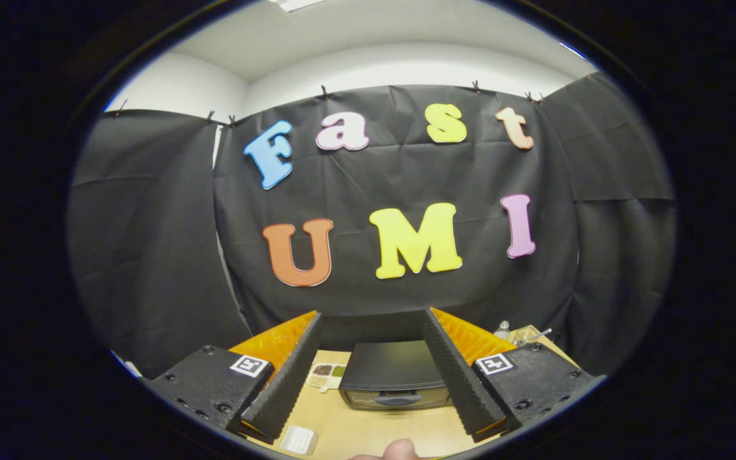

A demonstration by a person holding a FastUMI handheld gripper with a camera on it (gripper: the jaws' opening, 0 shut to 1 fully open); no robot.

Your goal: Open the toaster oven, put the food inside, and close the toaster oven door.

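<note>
Hovering above the wooden table (pixel 368 434), the gripper (pixel 371 316) holds its two ribbed fingers (pixel 288 377) spread wide apart, with nothing between the pads. The toaster oven (pixel 395 375) sits on the table between and beyond the fingers, door closed, handle facing near. A tray of food (pixel 326 374) lies just left of the oven. A small white object (pixel 298 439) rests near the left finger. A fingertip (pixel 400 449) shows at the near edge.

The toaster oven (pixel 395 375) sits on the table (pixel 368 431) between the spread fingers (pixel 288 374), a food tray (pixel 326 375) just left.
</note>
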